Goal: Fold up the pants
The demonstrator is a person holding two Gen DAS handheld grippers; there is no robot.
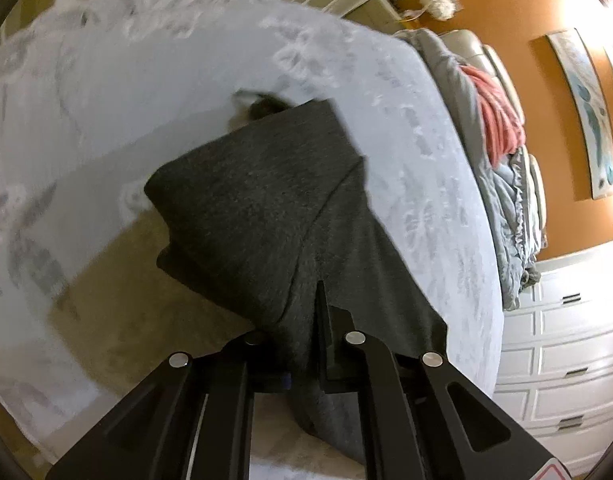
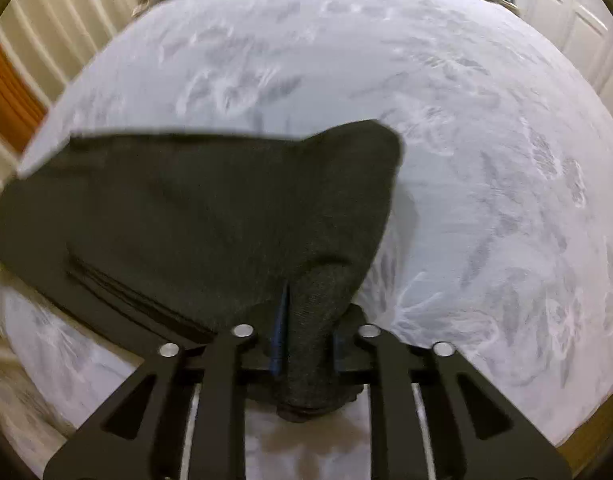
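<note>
The bed (image 2: 446, 80), covered in a pale sheet with a faint leafy print, filled most of both views and served as the folding surface. Over it hung the pants (image 1: 258, 200), dark grey knit, lifted off the sheet rather than lying flat, with part of the cloth draping past the near edge of the bed toward the floor. In the right wrist view a seam or pocket line ran across the fabric at lower left.

The left hand-held gripper (image 1: 306, 320) was clamped on an edge of the cloth, its jaws almost together. The right hand-held gripper (image 2: 306, 320) was clamped on a thick bunched roll of the same garment, jaws held partly apart by the bulk.

By my judgement the fold was under way, not finished: the pants were held at two points and no neat, flat stack was visible yet. Laying them down, smoothing and any further fold seemed left to do.
</note>
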